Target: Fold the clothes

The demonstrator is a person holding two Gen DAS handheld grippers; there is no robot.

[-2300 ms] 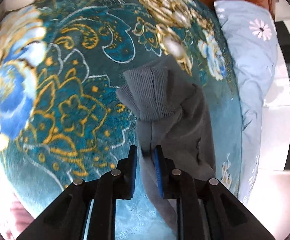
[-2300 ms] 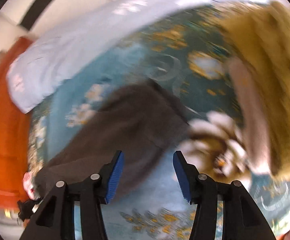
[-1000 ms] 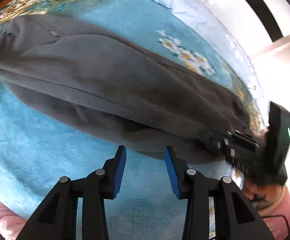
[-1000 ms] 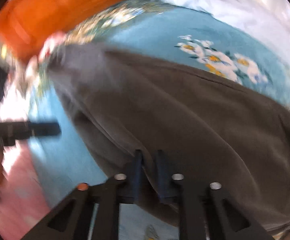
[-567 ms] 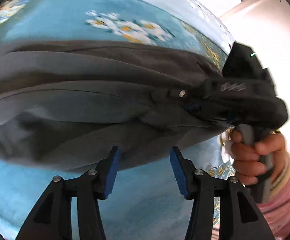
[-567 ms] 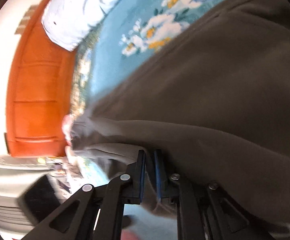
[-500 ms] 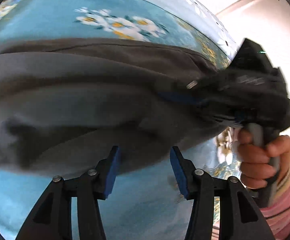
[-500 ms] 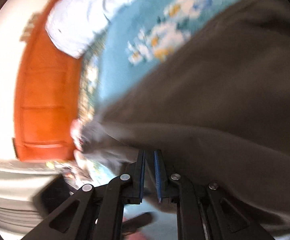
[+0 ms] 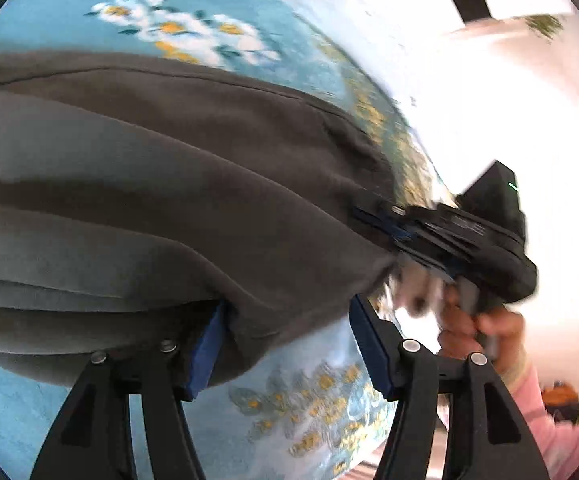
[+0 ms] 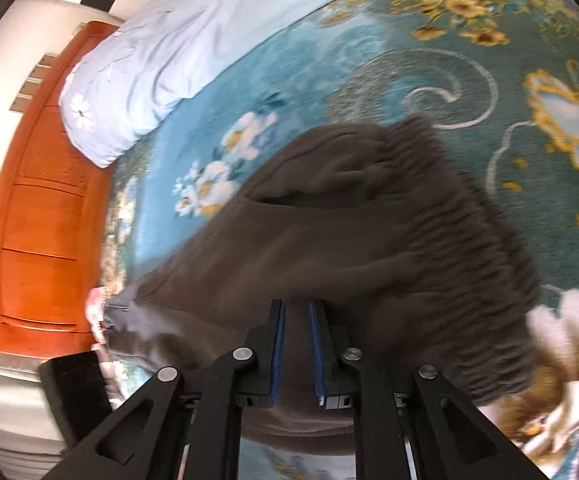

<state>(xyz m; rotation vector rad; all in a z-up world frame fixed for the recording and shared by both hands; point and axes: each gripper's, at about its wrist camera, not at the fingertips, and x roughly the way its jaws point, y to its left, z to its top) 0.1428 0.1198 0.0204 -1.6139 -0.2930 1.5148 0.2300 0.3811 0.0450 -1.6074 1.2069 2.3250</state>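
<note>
Left wrist view: left gripper (image 9: 285, 340) spread wide, blue pads apart, a fold of the grey garment (image 9: 161, 184) drooping between them and touching the left pad, nothing pinched. Grey garment stretched across most of the frame over the teal floral blanket (image 9: 309, 412), its far end clamped in the right gripper (image 9: 373, 220), held by a hand (image 9: 477, 324) in a pink sleeve. Pale blue duvet (image 9: 329, 12) blurred along the top edge. Right wrist view: right gripper (image 10: 295, 352) nearly closed, blue pads close together with grey cloth pinched in the narrow gap. Grey garment (image 10: 369, 232) bunched in front of the fingers, its ribbed elastic band curving to the right, lying over the teal floral blanket (image 10: 429, 48). Pale blue duvet (image 10: 161, 56) along the blanket's far side, next to an orange wooden headboard (image 10: 41, 208). Black body of the other gripper low at left, its fingers hidden.
</note>
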